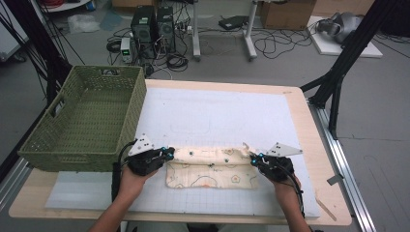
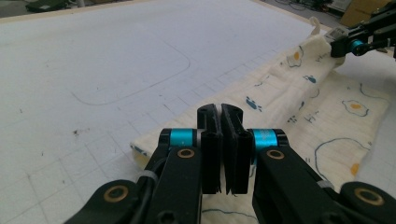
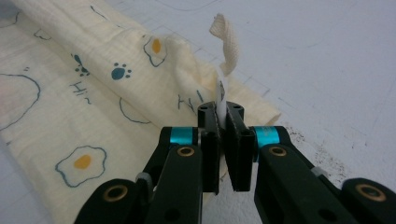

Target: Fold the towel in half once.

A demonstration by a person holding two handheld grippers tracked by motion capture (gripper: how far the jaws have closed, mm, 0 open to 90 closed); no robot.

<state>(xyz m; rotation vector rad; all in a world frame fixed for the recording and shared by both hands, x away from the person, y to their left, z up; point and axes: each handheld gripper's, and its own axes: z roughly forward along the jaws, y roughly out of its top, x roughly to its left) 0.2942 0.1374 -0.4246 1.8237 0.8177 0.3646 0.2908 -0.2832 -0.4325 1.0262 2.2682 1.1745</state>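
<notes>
Left gripper (image 1: 167,153) and right gripper (image 1: 253,157): we see both clamped on the cream printed cloth (image 1: 211,167), lower centre, long axis left-right, seemingly folded. Green wicker basket (image 1: 58,145), upper left, looks empty, though its near corner is hidden.

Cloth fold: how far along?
Done: cloth already doubled into a long band on the mat. In hand: left gripper and right gripper each pinch a far-edge corner. Left, probably: finish the fold, then the green basket.
</notes>
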